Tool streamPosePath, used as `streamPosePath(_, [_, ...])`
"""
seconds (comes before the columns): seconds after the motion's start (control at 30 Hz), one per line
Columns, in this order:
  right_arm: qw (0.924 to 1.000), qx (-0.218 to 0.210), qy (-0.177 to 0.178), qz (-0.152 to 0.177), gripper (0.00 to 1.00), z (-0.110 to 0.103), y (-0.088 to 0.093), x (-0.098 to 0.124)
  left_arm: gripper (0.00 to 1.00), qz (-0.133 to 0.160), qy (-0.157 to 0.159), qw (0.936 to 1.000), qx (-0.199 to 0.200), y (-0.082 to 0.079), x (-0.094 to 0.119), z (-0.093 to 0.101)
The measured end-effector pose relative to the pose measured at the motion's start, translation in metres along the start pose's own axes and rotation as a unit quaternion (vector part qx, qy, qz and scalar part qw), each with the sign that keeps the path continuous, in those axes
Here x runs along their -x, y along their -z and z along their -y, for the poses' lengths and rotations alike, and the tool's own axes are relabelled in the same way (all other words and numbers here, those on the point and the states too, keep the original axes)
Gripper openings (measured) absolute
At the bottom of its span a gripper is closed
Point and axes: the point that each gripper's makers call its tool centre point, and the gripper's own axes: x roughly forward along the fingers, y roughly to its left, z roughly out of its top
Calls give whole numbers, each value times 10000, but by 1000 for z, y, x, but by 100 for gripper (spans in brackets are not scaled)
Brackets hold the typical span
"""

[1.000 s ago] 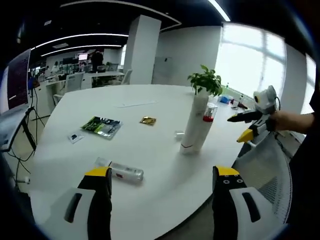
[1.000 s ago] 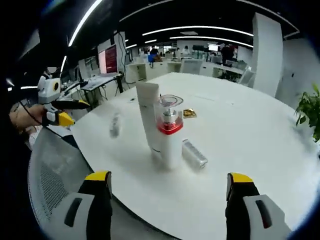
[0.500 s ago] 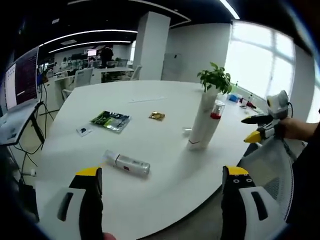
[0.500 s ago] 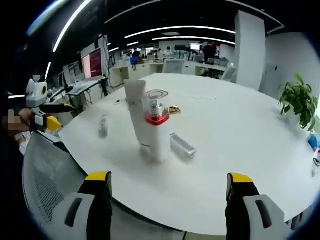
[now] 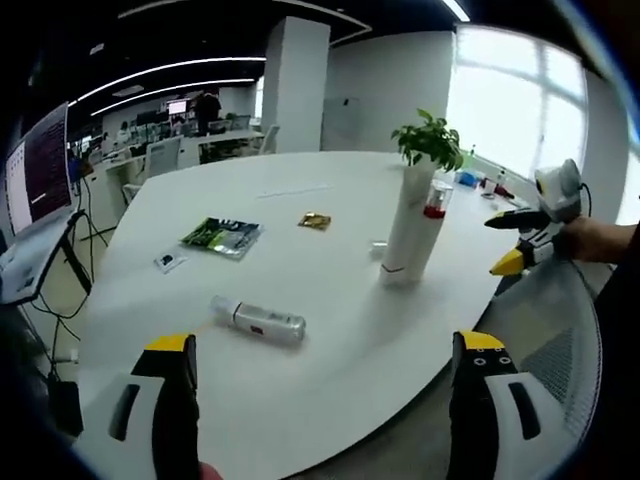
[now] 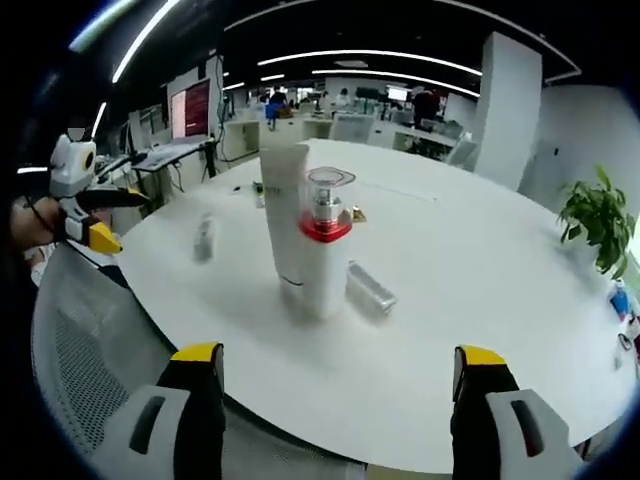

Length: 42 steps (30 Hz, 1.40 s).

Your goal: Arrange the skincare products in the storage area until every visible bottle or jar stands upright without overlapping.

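Two products lie flat on the round white table point(image 5: 330, 190), and the coming move depends on which gripper is nearer each one.

Left gripper point(image 5: 325, 410): jaws spread wide, holding nothing, poised at the near table edge. Directly ahead of it, closer to its left jaw, lies a clear bottle with a white cap point(image 5: 257, 320). The bottle's long axis runs roughly crosswise to the gripper's line of approach, cap end toward the left of the left gripper view. This bottle is well apart from the standing group.

Right gripper point(image 6: 340, 415): jaws likewise spread wide and empty, held off the table edge above a mesh chair back point(image 6: 90, 360). Ahead of it stand a white tube point(image 6: 288, 225) and a red-collared pump bottle point(image 6: 326, 245), both upright and just beside each other; whether they touch cannot be told. A small clear jar or bottle point(image 6: 370, 288) lies on its side just beside the pump bottle, on the side toward the right jaw, with its long axis running obliquely away from the gripper.

Judgement: the capped bottle belongs to the left gripper, the toppled item by the pump bottle to the right. For the left, the crosswise lie suits a straight closing across the body. For the right, the risk is knocking the upright pair during approach.

Also on the table: a green packet point(image 5: 220, 236), a gold sachet point(image 5: 315, 220), and a potted plant point(image 5: 432, 148) beyond the tube.
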Motion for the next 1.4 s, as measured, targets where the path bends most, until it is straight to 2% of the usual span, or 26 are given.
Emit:
streamPosePath(0.37, [9987, 402, -115, -278, 99, -6, 7, -3, 99, 32, -5, 9999, 130, -1, 1, 0])
streamPosePath(0.53, [9991, 268, -168, -275, 90, 2, 7, 0, 99, 61, 47, 9998, 162, -2, 2, 1])
streamPosePath(0.63, [9987, 327, -170, -338, 92, 9, 11, -3, 99, 30, 56, 9998, 166, 0, 2, 2])
streamPosePath(0.77, [9984, 393, -149, -385, 88, 19, 10, -5, 99, -9, 67, 9997, 229, 1, 1, 2])
streamPosePath(1.07, [9944, 894, -211, -527, 76, 44, -1, -24, 98, -35, 93, 9994, 340, 2, 0, -2])
streamPosePath(1.4, [9862, 1433, -486, -679, 65, 57, -13, -54, 98, -77, 84, 9990, 424, 4, 0, -2])
